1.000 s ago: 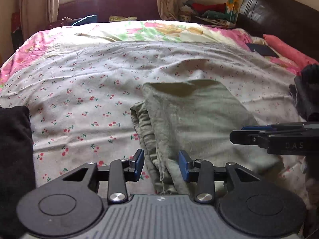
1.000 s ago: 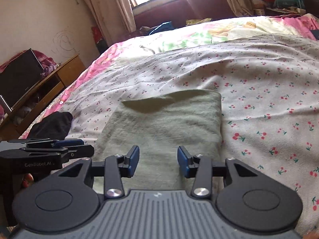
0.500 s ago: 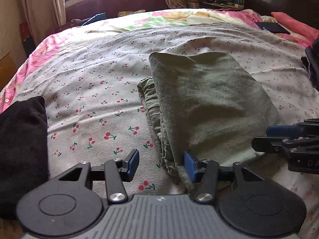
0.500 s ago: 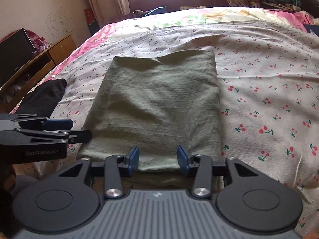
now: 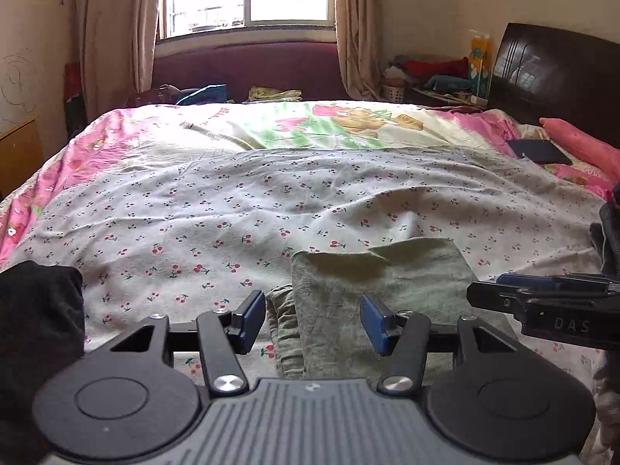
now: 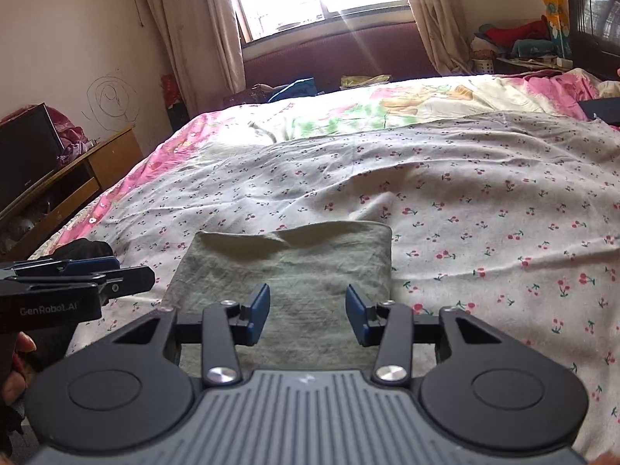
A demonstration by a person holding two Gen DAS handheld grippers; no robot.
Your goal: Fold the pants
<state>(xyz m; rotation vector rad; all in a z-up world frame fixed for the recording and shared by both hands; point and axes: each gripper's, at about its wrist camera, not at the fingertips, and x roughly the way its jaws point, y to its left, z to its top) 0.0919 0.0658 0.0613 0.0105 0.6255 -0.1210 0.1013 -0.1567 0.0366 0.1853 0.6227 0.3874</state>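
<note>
Pants [image 6: 294, 271] folded, ahead of right claw [image 6: 306, 314]

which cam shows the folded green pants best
The right wrist view: the folded pants lie centred ahead of the open right tongs, both far corners visible. The left wrist view shows them off-centre, partly hidden by both tongs.

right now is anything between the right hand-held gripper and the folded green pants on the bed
Nothing visible. The open right hand-held gripper looks straight onto the folded grey-green fabric pants, with only the cherry-print bedsheet around them. The left hand-held gripper sits off to the side.
</note>
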